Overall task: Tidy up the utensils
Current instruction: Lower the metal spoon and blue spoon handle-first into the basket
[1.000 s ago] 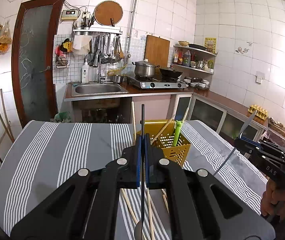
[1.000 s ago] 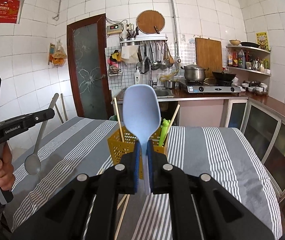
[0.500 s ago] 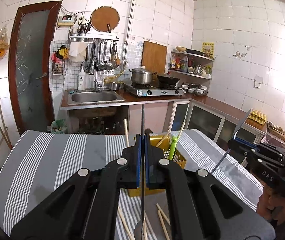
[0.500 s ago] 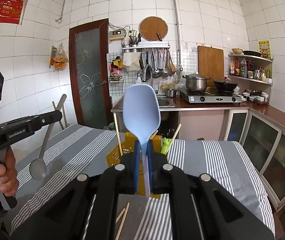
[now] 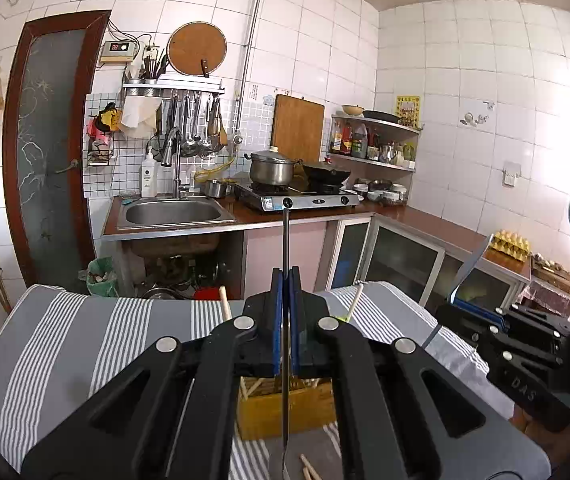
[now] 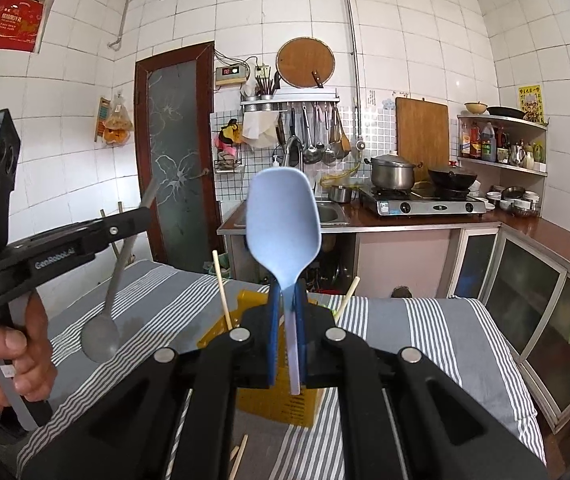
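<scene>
At the left of the right wrist view, a hand holds the left gripper, whose black arm carries the white lettering "GenRobot.AI". Its jaws are closed on the thin handle of a grey metal spoon; the spoon hangs tilted, oval bowl lowest, above the striped cloth of the bench. From the left wrist view the same spoon shows edge-on as a dark thin line through the blue pads.

In the middle, the right gripper has its jaws clamped on the flat handle of a pale blue plastic spoon. That spoon stands upright, broad matt bowl on top, its handle end poking out below the pads. Directly behind and below it, on the bench, sits a yellow slotted utensil basket with wooden chopsticks leaning out of it; more chopsticks lie loose on the cloth beside it.

In the left wrist view, the right gripper's side reads "DAS", partly cut off.
</scene>
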Motion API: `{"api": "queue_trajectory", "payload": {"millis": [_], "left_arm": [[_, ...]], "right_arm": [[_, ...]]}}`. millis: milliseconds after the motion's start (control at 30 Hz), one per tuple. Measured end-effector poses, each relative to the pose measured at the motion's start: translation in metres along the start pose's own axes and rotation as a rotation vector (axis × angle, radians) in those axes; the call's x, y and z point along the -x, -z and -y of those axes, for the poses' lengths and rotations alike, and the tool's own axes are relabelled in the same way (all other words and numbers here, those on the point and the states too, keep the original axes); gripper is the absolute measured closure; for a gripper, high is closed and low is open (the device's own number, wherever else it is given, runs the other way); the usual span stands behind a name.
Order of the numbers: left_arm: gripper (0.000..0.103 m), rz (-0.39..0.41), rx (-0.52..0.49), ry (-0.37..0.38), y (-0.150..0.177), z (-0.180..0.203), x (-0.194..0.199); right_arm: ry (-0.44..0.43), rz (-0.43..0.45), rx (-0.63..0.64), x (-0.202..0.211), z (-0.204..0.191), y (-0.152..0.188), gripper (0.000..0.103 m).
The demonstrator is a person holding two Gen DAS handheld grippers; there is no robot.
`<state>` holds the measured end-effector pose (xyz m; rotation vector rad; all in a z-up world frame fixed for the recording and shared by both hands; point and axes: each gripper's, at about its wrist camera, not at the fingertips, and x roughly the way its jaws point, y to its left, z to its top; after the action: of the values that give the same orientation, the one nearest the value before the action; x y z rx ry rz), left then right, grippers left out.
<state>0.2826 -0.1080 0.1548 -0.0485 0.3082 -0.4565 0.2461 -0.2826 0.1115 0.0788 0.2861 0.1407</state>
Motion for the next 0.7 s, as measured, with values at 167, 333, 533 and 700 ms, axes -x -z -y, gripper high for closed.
{"api": "queue_trajectory", "payload": {"millis": [167, 333, 533, 700], "left_arm": [[0.102, 0.016, 0.009, 0.012, -0.003, 0.0, -0.024], [0.101, 0.031, 0.007, 0.015, -0.002, -0.004, -0.051], [0.101, 0.039, 0.011, 0.018, 0.01, -0.015, -0.088], [0.101, 0.021, 0.022, -0.001, 0.024, -0.025, -0.117]], "right_arm": [[-0.008, 0.007, 0.0, -0.019, 0.003, -0.008, 0.096], [-0.011, 0.007, -0.005, -0.039, 0.009, -0.011, 0.096], [-0.01, -0.012, -0.019, -0.064, 0.015, -0.007, 0.096], [-0.011, -0.031, -0.029, -0.081, 0.019, -0.002, 0.096]]}}
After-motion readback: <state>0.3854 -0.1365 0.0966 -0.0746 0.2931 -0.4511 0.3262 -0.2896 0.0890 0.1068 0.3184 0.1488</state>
